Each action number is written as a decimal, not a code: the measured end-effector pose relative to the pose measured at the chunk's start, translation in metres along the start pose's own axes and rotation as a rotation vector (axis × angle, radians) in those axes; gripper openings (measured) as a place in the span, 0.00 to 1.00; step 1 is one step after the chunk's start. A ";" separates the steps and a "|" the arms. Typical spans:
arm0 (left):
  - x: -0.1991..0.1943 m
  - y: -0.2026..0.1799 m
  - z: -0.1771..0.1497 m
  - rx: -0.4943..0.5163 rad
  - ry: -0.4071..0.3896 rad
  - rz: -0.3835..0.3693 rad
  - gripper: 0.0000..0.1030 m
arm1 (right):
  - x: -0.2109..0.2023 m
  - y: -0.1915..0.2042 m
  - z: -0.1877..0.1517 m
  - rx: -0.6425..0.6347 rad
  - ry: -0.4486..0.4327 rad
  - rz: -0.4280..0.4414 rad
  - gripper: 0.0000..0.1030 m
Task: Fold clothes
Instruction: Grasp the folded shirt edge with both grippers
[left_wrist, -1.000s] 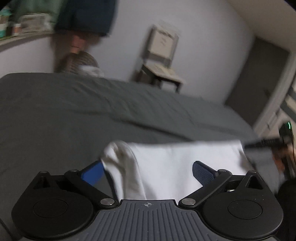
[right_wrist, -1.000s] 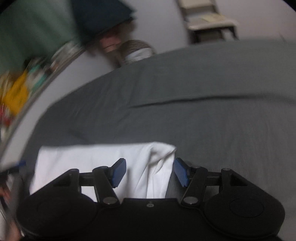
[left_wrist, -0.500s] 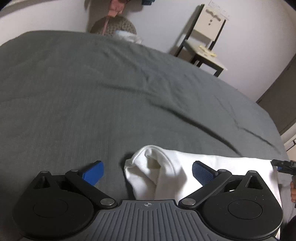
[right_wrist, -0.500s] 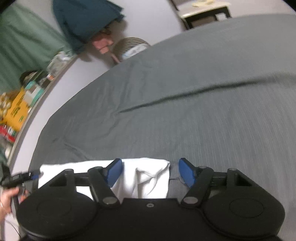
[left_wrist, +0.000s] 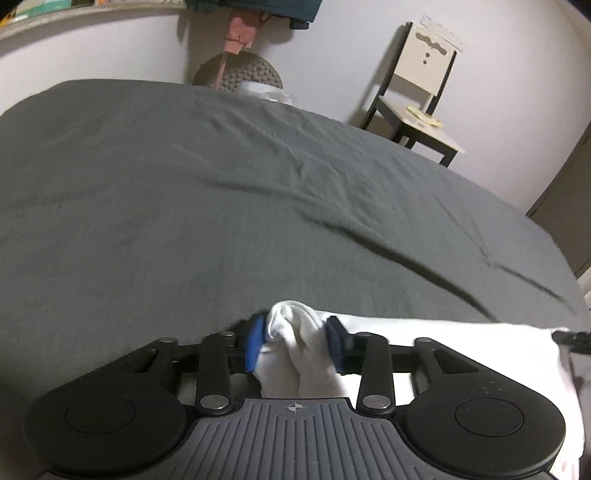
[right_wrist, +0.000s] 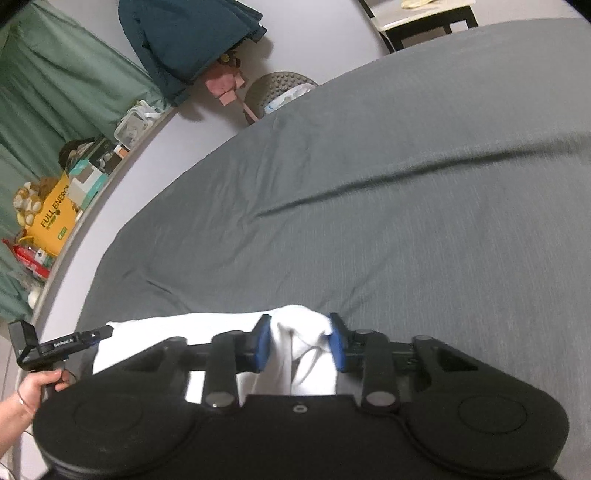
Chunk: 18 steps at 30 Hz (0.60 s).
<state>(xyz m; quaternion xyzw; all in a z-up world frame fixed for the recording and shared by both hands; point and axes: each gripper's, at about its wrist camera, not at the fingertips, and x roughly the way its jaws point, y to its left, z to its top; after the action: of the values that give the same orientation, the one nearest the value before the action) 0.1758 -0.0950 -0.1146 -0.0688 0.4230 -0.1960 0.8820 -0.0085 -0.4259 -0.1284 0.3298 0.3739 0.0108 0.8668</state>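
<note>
A white garment (left_wrist: 443, 341) lies flat near the front edge of a grey bed sheet (left_wrist: 258, 203). My left gripper (left_wrist: 295, 341) is closing its jaws on the garment's bunched left corner, and both blue pads press the cloth. In the right wrist view the same garment (right_wrist: 177, 328) stretches to the left. My right gripper (right_wrist: 300, 341) is closing on its right corner, with the cloth pinched between the pads. The left gripper (right_wrist: 62, 341) and the hand (right_wrist: 33, 387) holding it show at the far left there. The right gripper's tip (left_wrist: 570, 338) peeks in at the left view's right edge.
The grey bed (right_wrist: 406, 184) spreads wide ahead of both grippers. Beyond it stand a chair (left_wrist: 417, 99) and a round basket (left_wrist: 240, 74) by the wall. A ledge with boxes (right_wrist: 55, 214) runs along the left, under a hanging dark jacket (right_wrist: 184, 37).
Both grippers went from wide open to closed on the garment's two corners. The left gripper dropped lower and its corner bunched up between the pads.
</note>
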 end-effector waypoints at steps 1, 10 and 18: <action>0.000 -0.002 0.000 -0.003 -0.009 0.008 0.25 | 0.001 0.002 0.000 -0.006 -0.002 0.003 0.20; -0.027 -0.025 -0.004 0.089 -0.141 0.096 0.12 | -0.016 0.037 0.002 -0.142 -0.116 -0.025 0.15; -0.053 -0.033 0.037 0.113 -0.258 0.126 0.12 | -0.022 0.065 0.032 -0.215 -0.238 -0.001 0.14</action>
<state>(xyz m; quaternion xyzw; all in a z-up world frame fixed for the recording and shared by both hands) 0.1652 -0.1049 -0.0436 -0.0171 0.2980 -0.1534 0.9420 0.0117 -0.3994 -0.0609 0.2339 0.2656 0.0113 0.9352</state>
